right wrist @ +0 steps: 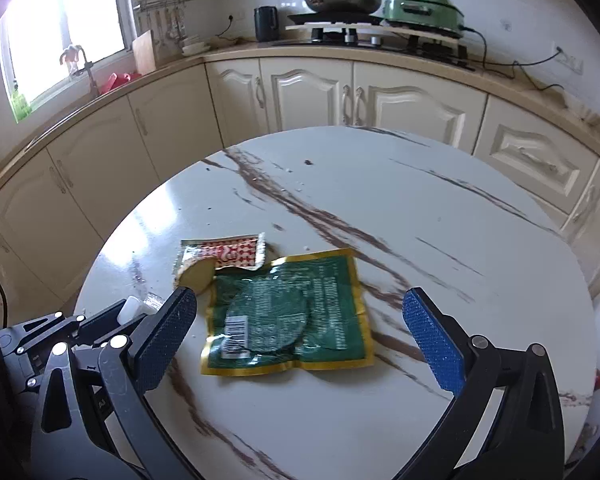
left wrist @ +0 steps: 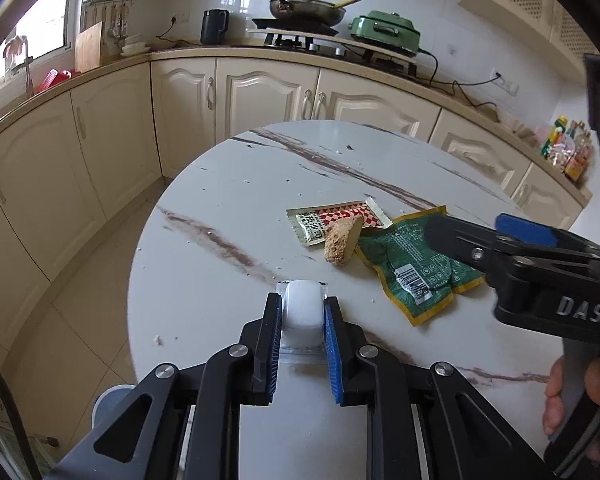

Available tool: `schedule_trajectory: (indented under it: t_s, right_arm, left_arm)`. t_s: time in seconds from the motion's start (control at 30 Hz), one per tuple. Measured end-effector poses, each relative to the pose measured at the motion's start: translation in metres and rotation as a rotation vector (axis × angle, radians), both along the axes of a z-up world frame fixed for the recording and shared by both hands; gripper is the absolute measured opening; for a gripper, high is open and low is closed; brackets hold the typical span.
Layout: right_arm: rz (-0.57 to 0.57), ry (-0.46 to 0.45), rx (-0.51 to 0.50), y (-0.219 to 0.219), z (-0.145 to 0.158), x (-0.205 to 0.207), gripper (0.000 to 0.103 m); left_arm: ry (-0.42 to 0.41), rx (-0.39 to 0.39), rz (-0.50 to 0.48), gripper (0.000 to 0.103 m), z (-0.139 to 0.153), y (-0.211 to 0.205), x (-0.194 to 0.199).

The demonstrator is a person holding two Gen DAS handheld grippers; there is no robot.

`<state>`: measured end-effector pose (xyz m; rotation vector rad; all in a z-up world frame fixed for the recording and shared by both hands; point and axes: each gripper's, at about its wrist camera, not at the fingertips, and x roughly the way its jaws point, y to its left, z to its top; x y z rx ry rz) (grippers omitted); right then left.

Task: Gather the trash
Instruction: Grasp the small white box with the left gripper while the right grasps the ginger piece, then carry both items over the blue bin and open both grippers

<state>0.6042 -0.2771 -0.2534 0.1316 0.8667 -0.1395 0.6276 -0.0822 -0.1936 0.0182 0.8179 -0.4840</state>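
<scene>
On the marble table (left wrist: 228, 280), near edge, left gripper (left wrist: 303, 320) is pinching a small white packet (left wrist: 302, 308), fingers nearly closed on it for lifting; right gripper (right wrist: 300, 320) is hovering wide open and empty over the green wrapper (right wrist: 292, 312), lining up; bread chunk (left wrist: 342, 242) is sitting on the red-checked sachet (left wrist: 340, 220), touching the wrapper's corner

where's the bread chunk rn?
The tan wedge-shaped bread chunk lies mid-table, overlapping the red-checkered sachet, touching the crumpled green foil wrapper's left edge.
</scene>
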Motion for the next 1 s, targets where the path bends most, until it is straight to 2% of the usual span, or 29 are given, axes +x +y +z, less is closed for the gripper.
schedule_trajectory:
  t_s: [0.17, 0.23, 0.33, 0.37, 0.47, 0.5, 0.53, 0.77, 1.0]
  right_arm:
    - [0.083, 0.027, 0.052, 0.031, -0.017, 0.029, 0.103]
    - [0.111, 0.04, 0.065, 0.042, -0.025, 0.041, 0.099]
    - [0.12, 0.081, 0.072, 0.052, -0.038, 0.054, 0.077]
    - [0.12, 0.09, 0.08, 0.054, -0.042, 0.057, 0.066]
    - [0.119, 0.096, 0.039, 0.058, -0.045, 0.059, 0.05]
    - [0.122, 0.097, 0.043, 0.057, -0.045, 0.058, 0.037]
    - [0.125, 0.096, 0.047, 0.057, -0.046, 0.058, 0.031]
    - [0.118, 0.067, 0.069, 0.048, -0.039, 0.041, 0.03]
    - [0.153, 0.008, 0.103, 0.062, -0.013, 0.015, 0.03]
  left_arm:
    - [-0.025, -0.03, 0.04, 0.016, 0.015, 0.042, -0.023]
    - [-0.036, -0.035, 0.06, 0.016, 0.019, 0.06, -0.03]
    - [-0.047, -0.034, 0.085, 0.016, 0.023, 0.079, -0.039]
    - [-0.049, -0.037, 0.09, 0.016, 0.024, 0.084, -0.042]
    - [-0.052, -0.045, 0.099, 0.016, 0.026, 0.095, -0.049]
    - [-0.051, -0.046, 0.102, 0.016, 0.026, 0.098, -0.052]
    - [-0.051, -0.05, 0.106, 0.016, 0.027, 0.1, -0.056]
    - [-0.053, -0.079, 0.115, 0.016, 0.033, 0.122, -0.071]
    - [-0.039, -0.11, 0.136, 0.016, 0.034, 0.159, -0.092]
